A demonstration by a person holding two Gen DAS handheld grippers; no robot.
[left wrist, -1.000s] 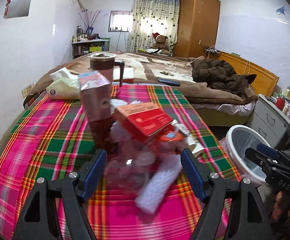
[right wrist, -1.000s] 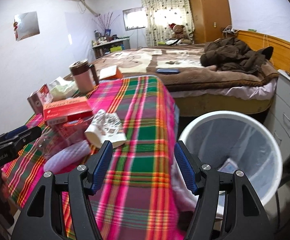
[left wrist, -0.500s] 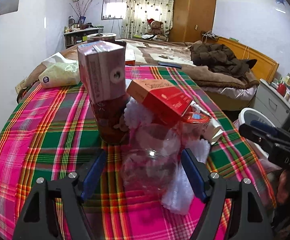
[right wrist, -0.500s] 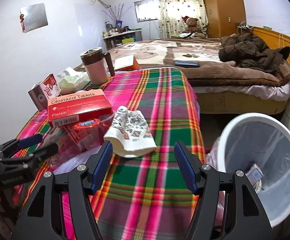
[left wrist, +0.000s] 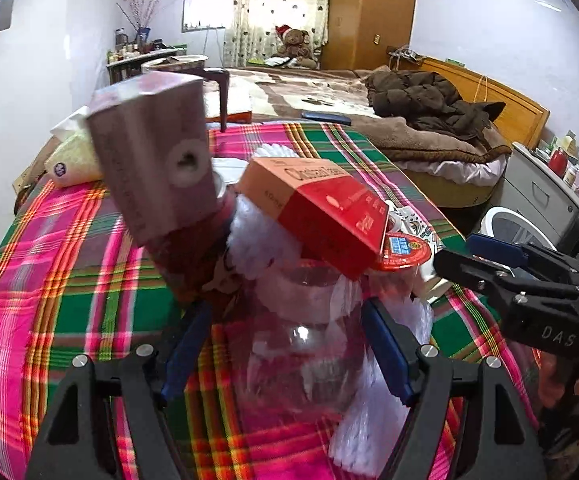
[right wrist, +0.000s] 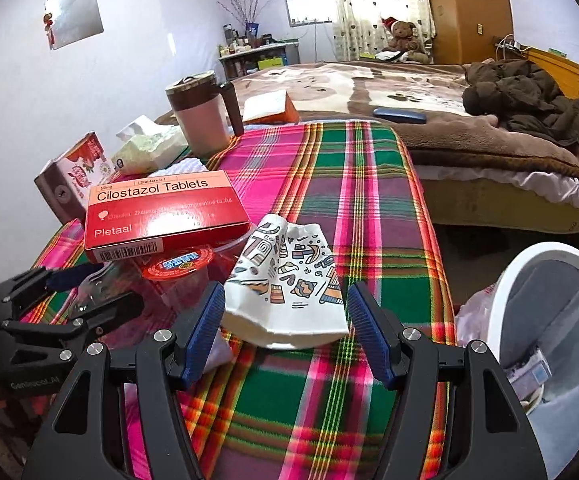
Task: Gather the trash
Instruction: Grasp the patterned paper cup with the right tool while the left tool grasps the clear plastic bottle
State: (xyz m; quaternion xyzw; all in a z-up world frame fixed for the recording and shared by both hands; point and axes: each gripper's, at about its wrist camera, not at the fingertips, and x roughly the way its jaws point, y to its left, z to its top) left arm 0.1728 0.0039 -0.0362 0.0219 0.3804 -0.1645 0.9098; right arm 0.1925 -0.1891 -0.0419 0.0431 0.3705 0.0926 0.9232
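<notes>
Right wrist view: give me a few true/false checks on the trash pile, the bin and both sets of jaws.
1. The crumpled paper cup lies between the right gripper's open jaws. True.
2. The Cilostazol Tablets box lies flat on the tablecloth. False: it rests on top of other trash, over a red-lidded container.
3. The white trash bin is empty. False: some trash already lies inside.
4. The left gripper straddles a clear plastic container. True.
5. The lidded mug is tipped over. False: it stands upright.

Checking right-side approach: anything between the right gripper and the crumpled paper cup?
Nothing visible. The right gripper is open, and the crumpled paper cup lies on the plaid tablecloth just ahead of its fingertips. The tablet box sits off to the cup's left.
</notes>
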